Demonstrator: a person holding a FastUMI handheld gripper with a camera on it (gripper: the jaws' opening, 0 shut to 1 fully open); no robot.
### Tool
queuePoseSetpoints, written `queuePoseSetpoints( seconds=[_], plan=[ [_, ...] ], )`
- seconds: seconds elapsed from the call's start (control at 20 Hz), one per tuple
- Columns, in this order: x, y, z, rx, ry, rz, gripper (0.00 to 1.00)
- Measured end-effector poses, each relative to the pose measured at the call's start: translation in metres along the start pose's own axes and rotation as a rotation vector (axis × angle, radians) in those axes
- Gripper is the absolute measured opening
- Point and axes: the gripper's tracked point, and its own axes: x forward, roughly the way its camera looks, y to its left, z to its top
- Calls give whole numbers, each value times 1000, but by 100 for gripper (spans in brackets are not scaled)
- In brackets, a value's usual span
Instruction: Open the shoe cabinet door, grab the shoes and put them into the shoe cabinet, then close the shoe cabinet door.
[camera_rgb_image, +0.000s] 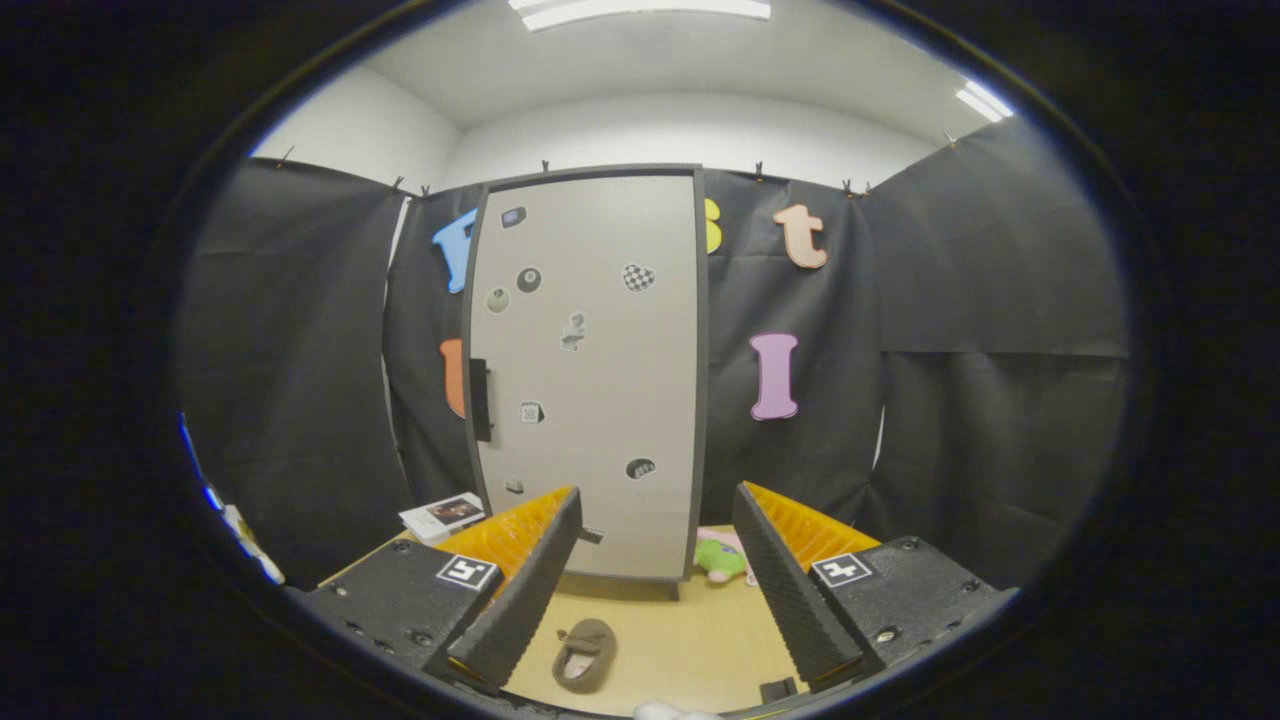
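The shoe cabinet (600, 370) stands upright on the wooden table, beyond my fingers. Its pale grey door is shut, dotted with stickers, with a black handle (480, 400) on its left edge. One small brown shoe (585, 655) lies on the table between my fingers, close to me, toe pointing towards the cabinet. My gripper (655, 590) is open, with nothing between its fingers. The left finger (525, 590) and the right finger (785, 590) stand wide apart above the table.
A pink and green soft toy (722, 556) lies by the cabinet's right foot, just inside the right finger. A small booklet (443, 515) rests on the table to the left of the cabinet. Black cloth walls close in on all sides.
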Motion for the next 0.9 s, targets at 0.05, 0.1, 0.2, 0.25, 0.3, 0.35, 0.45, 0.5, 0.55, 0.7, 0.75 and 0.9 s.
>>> queuePoseSetpoints(
  seconds=[0.05, 0.1, 0.2, 0.25, 0.3, 0.35, 0.45, 0.5, 0.55, 0.7, 0.75, 0.9],
  plan=[
    [4, 5, 4, -4, -8, -11, 99],
    [9, 10, 10, -14, -26, -21, 99],
    [24, 31, 22, -17, -51, -25, 99],
    [34, 47, 26, -9, -59, -9, 99],
    [45, 63, 32, 1, -76, 11, 99],
    [57, 80, 37, 8, -88, 37, 99],
    [85, 108, 39, 13, -87, 58, 99],
    [101, 126, 38, 14, -77, 77, 99],
    [118, 146, 35, 15, -55, 98, 99],
    [169, 195, 29, 18, -8, 151, 99],
    [188, 209, 27, 11, -4, 163, 99],
    [237, 239, 12, 4, 44, 178, 99]
  ],
)
